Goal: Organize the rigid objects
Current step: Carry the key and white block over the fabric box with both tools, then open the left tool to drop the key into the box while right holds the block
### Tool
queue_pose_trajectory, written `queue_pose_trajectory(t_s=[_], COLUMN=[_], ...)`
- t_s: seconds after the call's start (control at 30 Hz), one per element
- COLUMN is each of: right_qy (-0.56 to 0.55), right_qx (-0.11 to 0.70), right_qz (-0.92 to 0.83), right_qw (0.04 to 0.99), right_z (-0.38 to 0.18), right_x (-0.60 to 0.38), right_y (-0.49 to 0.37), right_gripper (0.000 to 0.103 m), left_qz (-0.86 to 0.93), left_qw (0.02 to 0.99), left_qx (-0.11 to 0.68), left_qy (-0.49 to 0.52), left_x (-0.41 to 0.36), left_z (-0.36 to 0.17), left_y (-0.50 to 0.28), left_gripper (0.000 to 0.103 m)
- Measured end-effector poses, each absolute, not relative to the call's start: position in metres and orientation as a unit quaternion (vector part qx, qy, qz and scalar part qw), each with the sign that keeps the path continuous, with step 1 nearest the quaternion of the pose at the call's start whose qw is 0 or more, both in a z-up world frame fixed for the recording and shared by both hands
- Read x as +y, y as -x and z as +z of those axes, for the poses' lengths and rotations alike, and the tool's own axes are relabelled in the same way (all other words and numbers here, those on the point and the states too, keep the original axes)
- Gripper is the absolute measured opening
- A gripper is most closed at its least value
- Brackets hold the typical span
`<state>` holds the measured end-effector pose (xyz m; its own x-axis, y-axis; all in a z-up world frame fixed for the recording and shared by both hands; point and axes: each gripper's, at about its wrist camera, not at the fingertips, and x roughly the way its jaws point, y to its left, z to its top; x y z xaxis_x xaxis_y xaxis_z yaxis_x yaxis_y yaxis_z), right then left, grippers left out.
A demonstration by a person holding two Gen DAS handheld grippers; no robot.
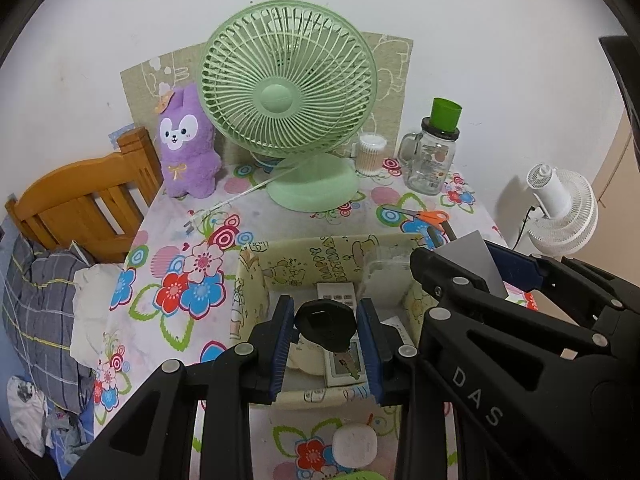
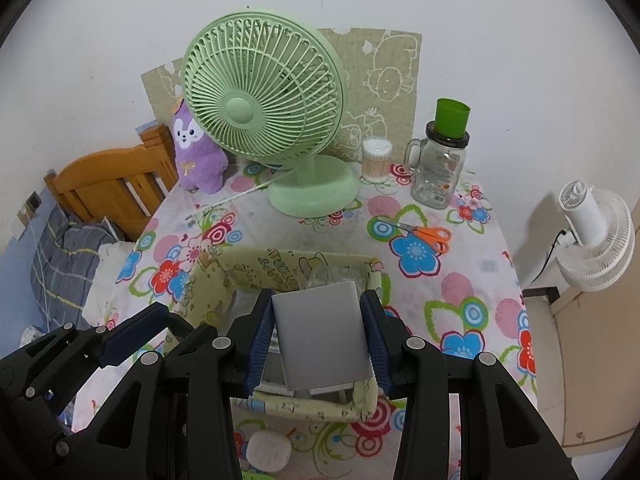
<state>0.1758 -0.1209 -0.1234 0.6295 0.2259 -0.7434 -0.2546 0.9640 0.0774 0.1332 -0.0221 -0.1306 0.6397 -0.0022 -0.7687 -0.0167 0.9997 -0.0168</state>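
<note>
L wrist view: left gripper (image 1: pixel 325 334) clamped on black key (image 1: pixel 325 326), lower centre, over fabric box (image 1: pixel 250 292) w/ remote (image 1: pixel 335 294) already inside.

R wrist view: right gripper (image 2: pixel 318 340) clamped on grey card (image 2: pixel 322 342) above box; scissors (image 2: pixel 424 234), centre right, and white case (image 2: pixel 268 454), bottom, prob still to sort.

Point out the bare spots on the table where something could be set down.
Free: tablecloth right of the box, below the scissors; also between plush and box. Crowded: back edge, with fan, swabs, jar.

Two fans (image 1: pixel 288 92) (image 1: pixel 560 208), one scissors (image 2: pixel 424 234), one jar (image 2: pixel 438 176).
</note>
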Motion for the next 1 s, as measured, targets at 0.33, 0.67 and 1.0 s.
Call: queue_pose_trajectory(t_s=[0.33, 0.67, 1.0], right_qy=[0.016, 0.029, 0.031], right_qx=[0.432, 0.45, 0.474], right_qz=[0.14, 0.154, 0.15], right_qw=[0.891, 0.879, 0.867], right_z=[-0.146, -0.169, -0.19], right_x=[-0.112, -0.097, -0.096], right_y=[-0.204, -0.217, -0.227], right_gripper=[0.047, 0.047, 0.047], left_qz=[0.012, 0.029, 0.029], left_qw=[0.894, 0.88, 0.869], left_qx=[0.448, 0.473, 0.494], left_qy=[0.003, 0.006, 0.0], left_x=[-0.014, -0.005, -0.006], left_z=[-0.151, -0.173, -0.19], left_y=[-0.16, -0.169, -0.176], left_gripper=[0.032, 0.038, 0.063])
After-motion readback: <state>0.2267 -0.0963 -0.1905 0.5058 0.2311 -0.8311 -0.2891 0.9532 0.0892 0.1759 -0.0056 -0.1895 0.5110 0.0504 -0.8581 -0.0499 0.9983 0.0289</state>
